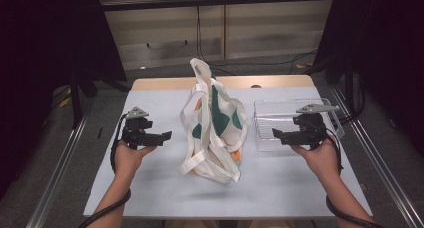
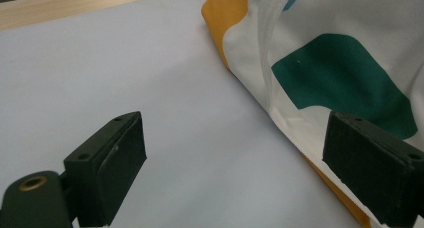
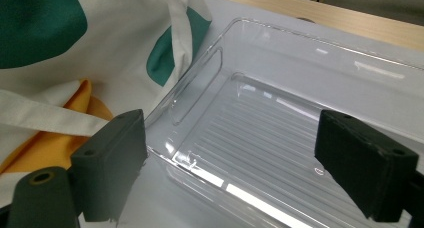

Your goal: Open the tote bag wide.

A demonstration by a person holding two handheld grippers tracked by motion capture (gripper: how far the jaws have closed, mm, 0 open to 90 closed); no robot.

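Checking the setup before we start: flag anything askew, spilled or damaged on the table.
Nothing is spilled or visibly damaged. The tote bag stands slumped, its straps trailing loose on the table. The clear bin sits upright and empty. Both claws, left and right, are open.

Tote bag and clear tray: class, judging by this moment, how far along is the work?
Nothing looks done yet. The bag stands in the table's middle, its handles loose, and the tray beside it holds nothing. In hand: the left gripper and right gripper both hover open on either side of the bag, touching nothing. Left: probably everything, starting with taking hold of the bag; its contents are hidden.
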